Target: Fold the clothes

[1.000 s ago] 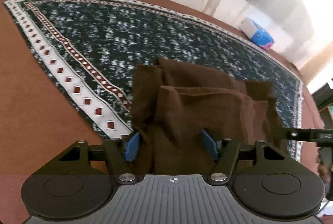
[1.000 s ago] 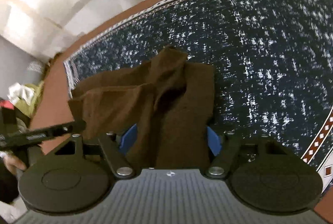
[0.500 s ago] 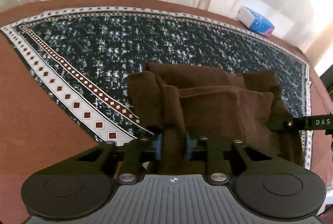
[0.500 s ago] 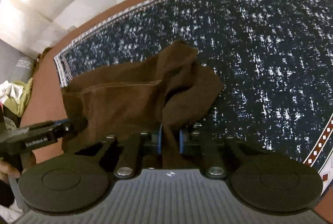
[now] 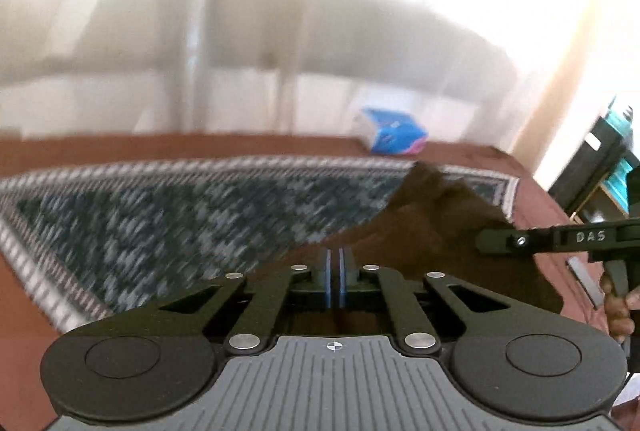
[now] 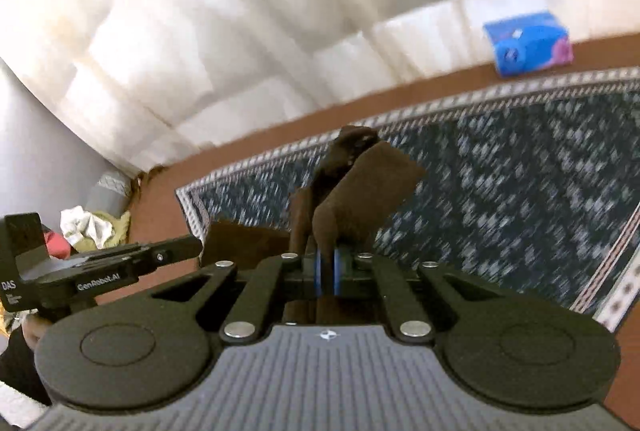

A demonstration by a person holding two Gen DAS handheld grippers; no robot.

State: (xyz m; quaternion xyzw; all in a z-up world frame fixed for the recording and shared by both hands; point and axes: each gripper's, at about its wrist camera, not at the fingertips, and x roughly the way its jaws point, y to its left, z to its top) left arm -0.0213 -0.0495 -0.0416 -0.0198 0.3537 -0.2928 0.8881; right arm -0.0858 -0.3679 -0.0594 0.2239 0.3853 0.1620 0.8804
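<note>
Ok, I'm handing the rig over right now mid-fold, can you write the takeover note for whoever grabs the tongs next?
Left tongs: shut on the near edge of the crumpled dark-brown cloth garment.
Right tongs: shut on another part of the same garment, which bunches up ahead of the pads.
Garment hangs between both tongs above the dark blue-and-white patterned rug. The blue tissue box sits beyond the rug.
Done: both grips taken, garment picked up.
Left: spread it flat, make the folds; none is visible yet.

Brown garment (image 6: 360, 191) soft matt cloth; patterned rug (image 6: 520, 171) woven; gripper bodies matt black plastic
</note>
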